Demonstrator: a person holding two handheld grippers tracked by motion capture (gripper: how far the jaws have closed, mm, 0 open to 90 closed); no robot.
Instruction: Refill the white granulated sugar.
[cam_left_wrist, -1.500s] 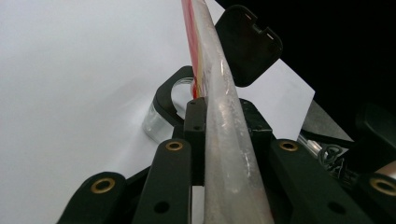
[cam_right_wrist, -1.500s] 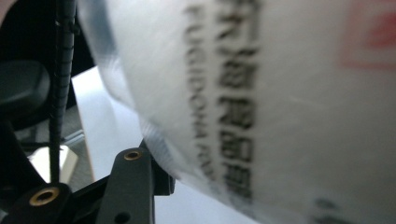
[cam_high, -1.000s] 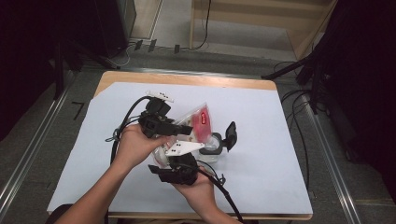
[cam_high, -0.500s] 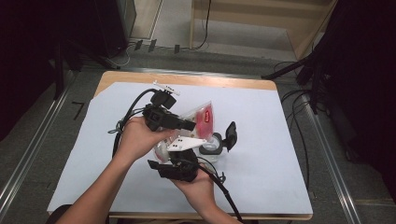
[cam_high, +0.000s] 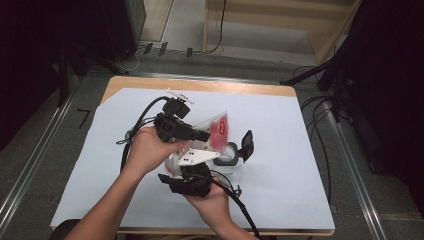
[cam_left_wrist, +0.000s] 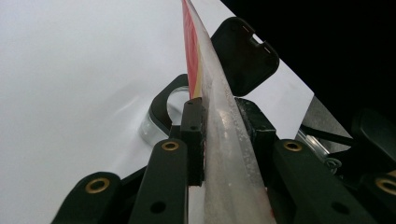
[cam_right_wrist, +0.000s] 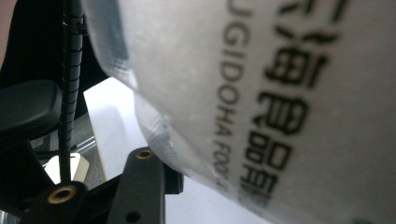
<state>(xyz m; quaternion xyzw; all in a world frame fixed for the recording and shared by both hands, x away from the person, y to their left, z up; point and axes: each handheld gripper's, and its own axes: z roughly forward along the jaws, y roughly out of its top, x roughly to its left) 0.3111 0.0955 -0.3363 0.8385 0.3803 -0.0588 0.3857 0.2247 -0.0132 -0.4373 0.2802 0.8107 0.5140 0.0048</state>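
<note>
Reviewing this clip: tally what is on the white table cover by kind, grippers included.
Handheld grippers: 2, the left gripper and the right gripper
Clear plastic bags with a red label: 1, the bag
Clear containers with an open black flip lid: 1, the container
Total: 4

The bag (cam_high: 216, 131) stands just left of the open-lidded container (cam_high: 231, 154) on the table (cam_high: 300, 150).
</note>
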